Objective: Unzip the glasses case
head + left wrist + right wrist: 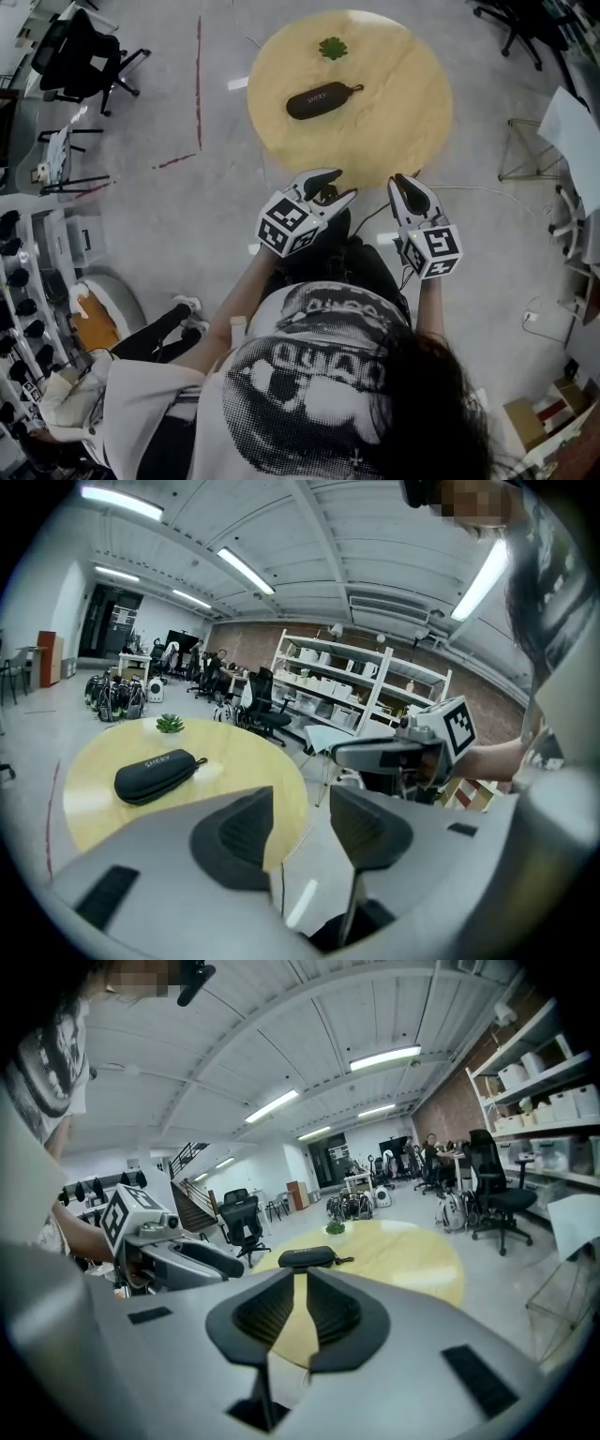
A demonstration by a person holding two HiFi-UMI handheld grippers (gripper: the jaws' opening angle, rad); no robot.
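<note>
You hold both claws at the near edge of the round yellow worktop (403,103), side by side and close together, pointing toward it. Your left claw (300,819) stands partly open: its two dark pads are well apart, and only the worktop's edge and the grey floor (187,216) show through the gap. Your right claw (300,1314) is nearly closed, with only a narrow wedge of space left between its ribbed pads and nothing in that space. Neither claw has hold of anything.

The black glasses case (323,99) lies flat on the far left part of the worktop, its long side running left to right, with a short pull loop at its right end. It is well apart from both claws and looks closed. A small green plant (332,48) sits on the worktop just beyond the case, near the far edge.
</note>
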